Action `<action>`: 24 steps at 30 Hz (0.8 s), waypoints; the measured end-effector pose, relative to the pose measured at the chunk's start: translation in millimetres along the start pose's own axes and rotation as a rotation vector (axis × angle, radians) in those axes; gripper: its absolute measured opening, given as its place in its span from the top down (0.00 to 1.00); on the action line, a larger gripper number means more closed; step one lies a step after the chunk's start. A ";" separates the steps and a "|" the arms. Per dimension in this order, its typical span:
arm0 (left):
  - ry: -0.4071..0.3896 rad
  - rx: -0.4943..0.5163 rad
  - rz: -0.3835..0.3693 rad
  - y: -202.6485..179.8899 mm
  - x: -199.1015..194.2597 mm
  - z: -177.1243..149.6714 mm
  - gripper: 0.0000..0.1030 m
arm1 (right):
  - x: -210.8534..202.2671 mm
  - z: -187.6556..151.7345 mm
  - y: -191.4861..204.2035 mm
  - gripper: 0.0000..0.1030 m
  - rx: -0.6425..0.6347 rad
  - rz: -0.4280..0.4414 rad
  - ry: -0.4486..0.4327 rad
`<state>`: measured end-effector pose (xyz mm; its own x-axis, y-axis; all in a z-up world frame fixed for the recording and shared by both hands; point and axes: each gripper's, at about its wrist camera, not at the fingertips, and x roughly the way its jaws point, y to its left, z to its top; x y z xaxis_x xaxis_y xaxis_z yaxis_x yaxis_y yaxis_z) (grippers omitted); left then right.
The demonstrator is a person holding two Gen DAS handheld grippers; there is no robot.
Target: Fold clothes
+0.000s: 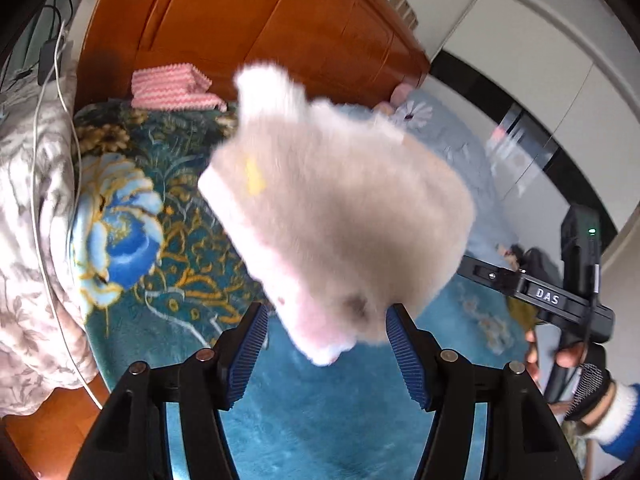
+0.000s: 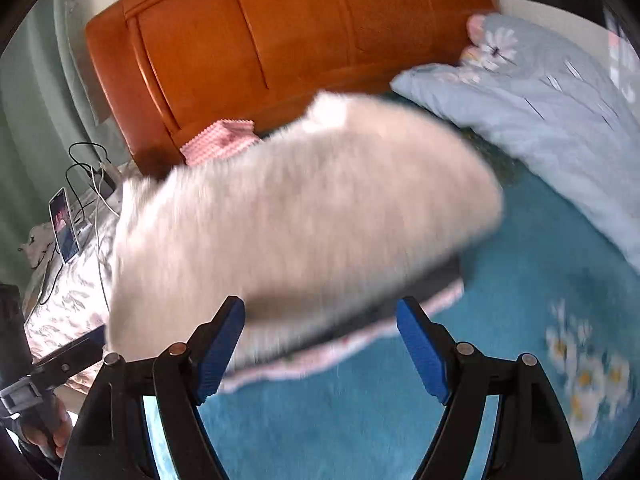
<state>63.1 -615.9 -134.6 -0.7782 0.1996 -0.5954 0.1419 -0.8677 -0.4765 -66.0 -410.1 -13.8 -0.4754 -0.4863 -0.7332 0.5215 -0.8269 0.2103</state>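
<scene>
While both my grippers, left point(image 1: 326, 320) and right point(image 2: 320, 320), stand wide open, the fluffy cream garment point(image 2: 296, 216) looks motion-blurred, bundled, pink-trimmed, over the teal blanket point(image 2: 520, 264) mid-bed.

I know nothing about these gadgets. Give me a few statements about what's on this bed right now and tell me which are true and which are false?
1. The fluffy cream-white garment is blurred in both views. True.
2. The left gripper has its jaws clamped shut on the garment. False: the blue-padded jaws stand apart.
3. A folded pink-and-white zigzag cloth lies near the orange wooden headboard. True.
4. The blanket under everything is plain red. False: the plush teal blanket has flower patterns.
5. The right gripper is open. True.
6. No phone is visible. False: a lit phone stands propped at the left of the right wrist view.
</scene>
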 end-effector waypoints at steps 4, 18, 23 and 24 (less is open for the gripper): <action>-0.032 -0.026 0.017 7.5 3.5 -3.6 0.21 | 9.8 -23.7 -4.7 0.23 0.082 -0.058 0.026; -0.083 0.078 0.048 -2.3 6.7 -8.4 0.00 | 13.8 -55.5 30.1 0.03 -0.006 -0.254 -0.021; -0.099 0.078 0.048 -6.1 5.5 -10.1 0.00 | 10.2 -53.8 43.2 0.00 -0.054 -0.280 -0.032; -0.105 0.073 0.049 -6.4 4.9 -10.1 0.00 | 9.8 -53.7 46.3 0.00 -0.066 -0.288 -0.033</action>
<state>64.6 -604.8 -141.0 -0.8318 0.1107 -0.5439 0.1392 -0.9070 -0.3975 -8.4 -437.9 -46.1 -0.6331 -0.2442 -0.7346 0.4063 -0.9126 -0.0468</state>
